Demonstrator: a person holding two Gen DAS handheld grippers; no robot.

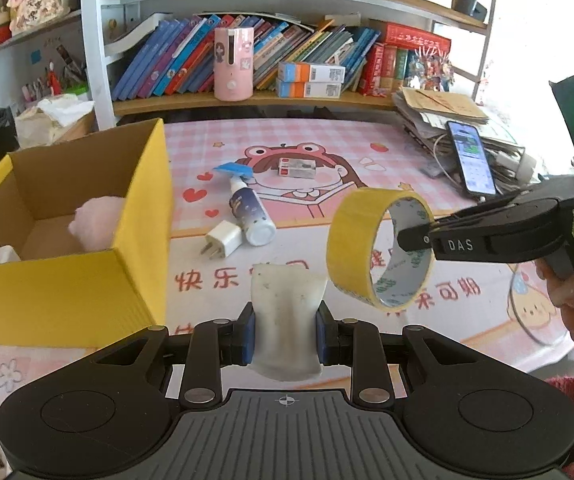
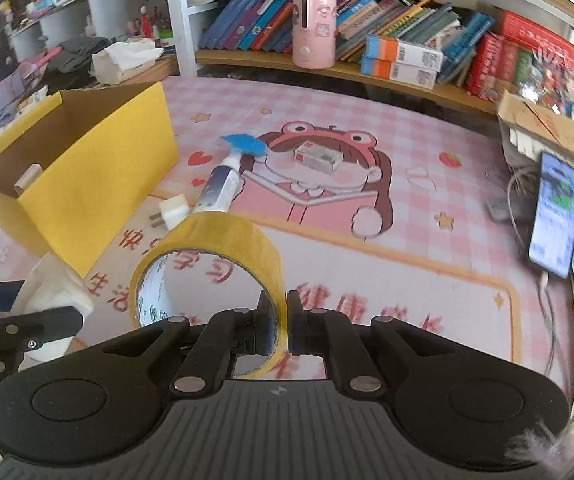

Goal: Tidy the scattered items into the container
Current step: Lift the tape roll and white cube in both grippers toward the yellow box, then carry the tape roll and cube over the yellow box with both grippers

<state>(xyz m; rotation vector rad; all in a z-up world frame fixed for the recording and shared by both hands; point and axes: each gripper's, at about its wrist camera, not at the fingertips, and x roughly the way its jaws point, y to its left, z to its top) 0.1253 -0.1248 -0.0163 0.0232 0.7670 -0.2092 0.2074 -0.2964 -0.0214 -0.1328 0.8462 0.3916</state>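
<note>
A: What does the left gripper hold?
B: A white cloth, pinched between its blue pads. The yellow box sits at ten o'clock from it, with something pink inside.
A: And the right gripper?
B: Clamped on the wall of a yellow tape roll, one finger inside the ring, one outside, roll lifted off the mat.
A: What lies loose?
B: A spray bottle at twelve o'clock from the left gripper, a white plug touching its base, and a small carton just beyond.
</note>
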